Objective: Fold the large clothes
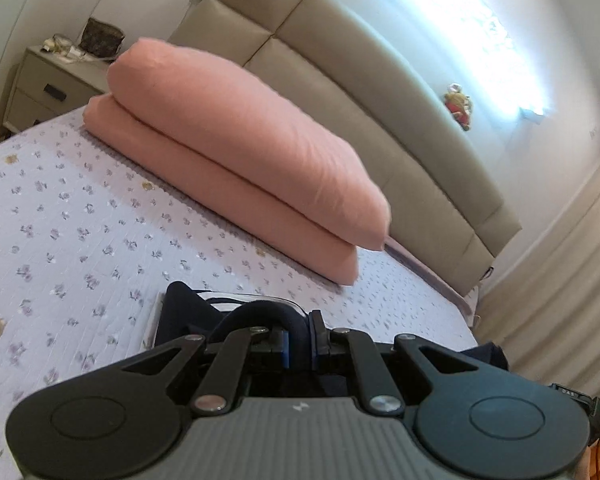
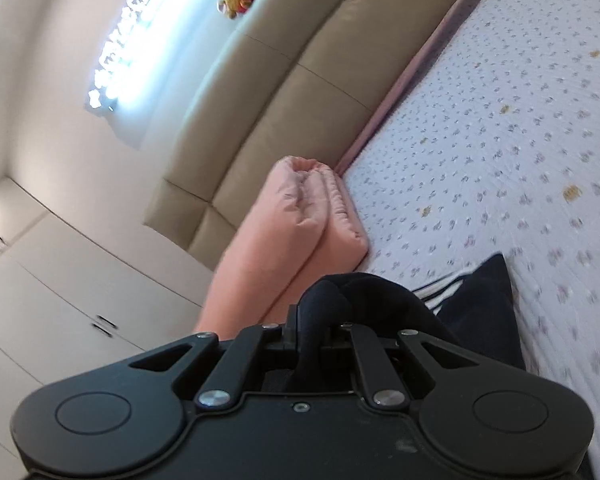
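Two grippers, left gripper (image 1: 298, 350) and right gripper (image 2: 314, 332), each pinched a bunched fold of the dark garment (image 2: 476, 296) at lower centre, above the bedspread (image 1: 80, 220); uneven pulling risked slippage.

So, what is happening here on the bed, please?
A person is folding a dark navy garment with white stripes on a bed with a floral bedspread. The left gripper and the right gripper are each shut on a bunched edge of the cloth, and part of it lies on the bedspread. Behind it, a folded pink quilt rests by the beige headboard. The fold does not look finished.
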A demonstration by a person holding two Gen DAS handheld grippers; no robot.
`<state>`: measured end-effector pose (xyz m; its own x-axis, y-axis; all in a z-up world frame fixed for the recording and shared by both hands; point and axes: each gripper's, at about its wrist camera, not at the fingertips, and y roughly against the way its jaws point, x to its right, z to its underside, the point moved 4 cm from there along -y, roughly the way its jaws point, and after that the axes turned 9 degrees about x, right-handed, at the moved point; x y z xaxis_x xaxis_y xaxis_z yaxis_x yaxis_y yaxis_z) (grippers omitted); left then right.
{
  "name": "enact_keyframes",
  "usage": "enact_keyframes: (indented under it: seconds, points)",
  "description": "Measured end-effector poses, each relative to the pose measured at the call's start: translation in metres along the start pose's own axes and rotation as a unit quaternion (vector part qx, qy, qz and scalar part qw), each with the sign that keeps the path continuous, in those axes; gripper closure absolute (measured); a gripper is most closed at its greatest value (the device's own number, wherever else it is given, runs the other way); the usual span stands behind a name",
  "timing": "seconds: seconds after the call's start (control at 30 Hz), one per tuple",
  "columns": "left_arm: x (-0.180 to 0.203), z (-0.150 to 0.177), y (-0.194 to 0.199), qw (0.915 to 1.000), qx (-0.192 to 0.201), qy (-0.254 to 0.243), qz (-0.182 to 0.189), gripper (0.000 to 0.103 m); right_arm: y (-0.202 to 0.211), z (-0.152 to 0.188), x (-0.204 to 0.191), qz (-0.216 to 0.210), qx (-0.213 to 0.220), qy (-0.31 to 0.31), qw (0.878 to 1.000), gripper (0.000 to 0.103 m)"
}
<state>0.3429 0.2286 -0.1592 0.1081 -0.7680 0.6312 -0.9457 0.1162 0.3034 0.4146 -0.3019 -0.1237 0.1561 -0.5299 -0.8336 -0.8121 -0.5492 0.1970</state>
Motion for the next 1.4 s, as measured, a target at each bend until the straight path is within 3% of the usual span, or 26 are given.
enact_keyframes:
  seconds: [0.1,0.2,0.3,0.33,0.37,0.43,0.5,0.57,0.6,0.7,0.77,0.8,0.83,0.9,0.97,1.0,1.03,1.07,1.1,1.13,1.2,1.23,1.27,1.3,1.37,1.4]
  points:
    - [-0.012,0.001,-0.032,0.9997,-0.003,0.012,-0.022,0.093,-0.039,-0.004,0.008,0.020,-0.010,0.010,1.000,0.095]
    - [-0.018,0.003,-0.061,0.9992,-0.009,-0.011,-0.038,0.089,-0.072,-0.004,0.011,0.042,-0.015,0.038,0.998,0.093]
    - [-0.030,0.006,-0.086,0.9971,-0.059,0.001,-0.048,0.073,-0.087,0.000,0.015,0.063,-0.018,0.051,0.997,0.063]
    - [-0.036,0.007,-0.085,0.9965,-0.067,0.018,-0.048,0.063,-0.084,0.002,0.014,0.057,-0.006,0.056,0.997,0.034]
    - [-0.041,0.007,-0.080,0.9966,-0.063,0.033,-0.042,0.052,-0.076,0.005,0.014,0.050,0.012,0.064,0.997,0.017]
    - [-0.046,0.007,-0.061,0.9983,-0.044,0.023,-0.030,0.037,-0.063,0.012,0.011,0.033,0.016,0.100,0.994,0.017]
    - [-0.040,0.012,-0.043,0.9985,-0.039,-0.039,-0.001,0.036,-0.056,0.027,0.006,0.028,-0.015,0.161,0.986,0.017]
    - [-0.028,0.026,-0.038,0.9896,-0.073,-0.121,0.027,0.039,-0.056,0.053,-0.001,0.030,-0.050,0.244,0.968,0.017]
    - [-0.019,0.038,-0.039,0.9796,-0.095,-0.173,0.036,0.040,-0.059,0.066,-0.006,0.030,-0.067,0.284,0.956,0.016]
    - [-0.002,0.071,-0.059,0.9459,-0.156,-0.283,0.034,0.043,-0.082,0.111,-0.018,0.046,-0.132,0.409,0.902,0.018]
    - [0.009,0.082,-0.076,0.9290,-0.162,-0.332,0.027,0.048,-0.104,0.135,-0.021,0.066,-0.179,0.448,0.874,0.018]
    - [0.016,0.082,-0.086,0.9302,-0.152,-0.332,0.036,0.048,-0.112,0.142,-0.026,0.055,-0.184,0.453,0.870,0.018]
    - [0.020,0.082,-0.096,0.9371,-0.145,-0.315,0.043,0.047,-0.121,0.145,-0.032,0.048,-0.182,0.455,0.870,0.019]
    - [0.027,0.084,-0.127,0.9442,-0.142,-0.293,0.049,0.046,-0.148,0.143,-0.038,0.062,-0.173,0.448,0.875,0.019]
    - [0.030,0.075,-0.151,0.9560,-0.095,-0.277,0.010,0.050,-0.168,0.127,-0.039,0.081,-0.143,0.409,0.898,0.020]
    - [0.027,0.064,-0.158,0.9667,-0.062,-0.248,-0.011,0.051,-0.173,0.114,-0.038,0.091,-0.120,0.380,0.913,0.020]
    - [0.024,0.053,-0.161,0.9769,-0.030,-0.210,-0.025,0.052,-0.174,0.103,-0.035,0.113,-0.092,0.364,0.920,0.020]
    - [0.023,0.045,-0.161,0.9808,-0.008,-0.191,-0.039,0.051,-0.171,0.092,-0.031,0.143,-0.064,0.355,0.922,0.020]
    - [0.026,0.042,-0.160,0.9786,-0.003,-0.200,-0.049,0.050,-0.166,0.085,-0.026,0.166,-0.053,0.351,0.920,0.018]
    - [0.034,0.043,-0.157,0.9728,-0.011,-0.226,-0.047,0.046,-0.160,0.082,-0.024,0.161,-0.062,0.348,0.922,0.017]
    - [0.056,0.056,-0.151,0.9605,-0.039,-0.275,0.002,0.033,-0.149,0.085,-0.027,0.114,-0.084,0.356,0.924,0.017]
    - [0.068,0.066,-0.150,0.9539,-0.054,-0.293,0.037,0.022,-0.147,0.091,-0.033,0.090,-0.098,0.374,0.918,0.017]
    - [0.077,0.075,-0.154,0.9488,-0.066,-0.303,0.057,0.012,-0.151,0.103,-0.038,0.066,-0.126,0.404,0.904,0.017]
    - [0.084,0.087,-0.163,0.9434,-0.084,-0.314,0.067,0.008,-0.159,0.115,-0.039,0.061,-0.158,0.435,0.884,0.017]
    - [0.084,0.107,-0.182,0.9273,-0.118,-0.351,0.057,0.008,-0.182,0.138,-0.018,0.120,-0.240,0.489,0.830,0.016]
    - [0.072,0.116,-0.189,0.9139,-0.131,-0.382,0.038,0.009,-0.183,0.136,-0.005,0.124,-0.248,0.473,0.836,0.013]
